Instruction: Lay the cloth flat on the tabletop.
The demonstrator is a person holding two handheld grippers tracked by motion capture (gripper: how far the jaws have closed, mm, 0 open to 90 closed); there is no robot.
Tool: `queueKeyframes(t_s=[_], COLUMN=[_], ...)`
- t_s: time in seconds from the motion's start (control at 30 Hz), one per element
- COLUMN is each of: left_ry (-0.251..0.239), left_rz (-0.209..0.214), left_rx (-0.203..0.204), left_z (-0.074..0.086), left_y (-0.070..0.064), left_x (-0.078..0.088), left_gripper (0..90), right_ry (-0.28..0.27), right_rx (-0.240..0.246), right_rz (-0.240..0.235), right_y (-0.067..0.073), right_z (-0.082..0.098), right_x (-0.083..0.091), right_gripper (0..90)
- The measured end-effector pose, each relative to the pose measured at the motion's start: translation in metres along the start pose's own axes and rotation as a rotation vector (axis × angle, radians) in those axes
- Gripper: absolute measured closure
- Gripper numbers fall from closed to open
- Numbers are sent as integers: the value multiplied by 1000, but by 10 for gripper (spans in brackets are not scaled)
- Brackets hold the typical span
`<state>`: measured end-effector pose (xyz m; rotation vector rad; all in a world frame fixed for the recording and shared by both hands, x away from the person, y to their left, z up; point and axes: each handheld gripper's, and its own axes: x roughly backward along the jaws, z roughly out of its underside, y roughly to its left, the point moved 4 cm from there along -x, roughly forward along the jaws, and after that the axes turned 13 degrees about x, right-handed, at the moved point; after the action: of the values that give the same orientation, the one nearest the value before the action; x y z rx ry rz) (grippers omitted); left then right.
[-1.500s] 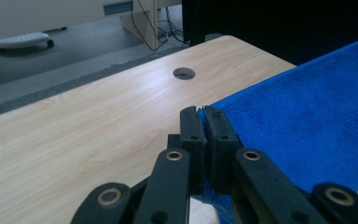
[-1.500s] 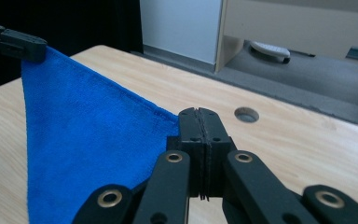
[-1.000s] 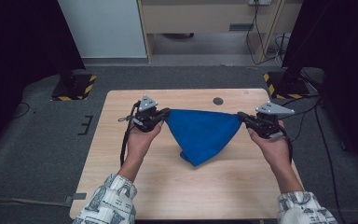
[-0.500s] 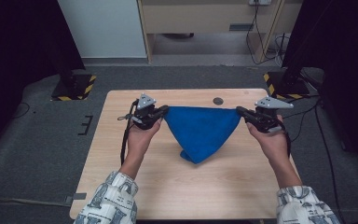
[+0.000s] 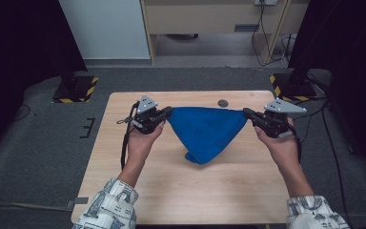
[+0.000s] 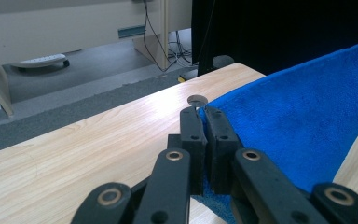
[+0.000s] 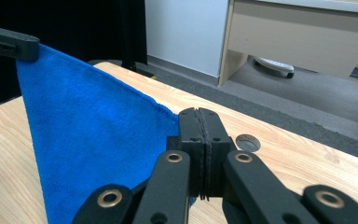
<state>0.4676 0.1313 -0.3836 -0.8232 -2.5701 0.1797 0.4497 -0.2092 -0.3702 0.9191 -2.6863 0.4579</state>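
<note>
Both hands have drifted slightly apart, pulling the blue cloth (image 5: 205, 131) tauter above the counter (image 5: 124, 143). Left hand-held gripper (image 5: 167, 111) and right hand-held gripper (image 5: 246, 112) each pinch an upper corner, jaws pressed together on fabric; between them the cloth hangs in a triangle, its tip touching the wood.

A light wooden counter (image 5: 195, 191) with a pale grain stands on grey carpeted floor (image 5: 38, 157), and a small round dark grommet (image 5: 223, 103) is set into its top near the 12 o'clock edge. Beyond that edge are a white cabinet panel (image 5: 105, 28) and a beige desk (image 5: 209, 16), with black-and-yellow striped stand bases (image 5: 76, 88) on the carpet toward 10 and 2 o'clock.
</note>
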Motion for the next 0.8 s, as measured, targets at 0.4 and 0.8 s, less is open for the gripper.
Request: queueKeyframes(t_s=[0.4, 0.8], left_ry=[-32, -68], left_rz=[13, 24], left_rx=[-12, -41], left_z=[-8, -15], left_y=[-9, -19], left_x=[19, 43], left_gripper=[870, 869], right_ry=[-42, -83], right_rx=[11, 25], right_rz=[6, 10], right_y=[5, 10], right_z=[-10, -22], right_x=[19, 38], right_gripper=[897, 897])
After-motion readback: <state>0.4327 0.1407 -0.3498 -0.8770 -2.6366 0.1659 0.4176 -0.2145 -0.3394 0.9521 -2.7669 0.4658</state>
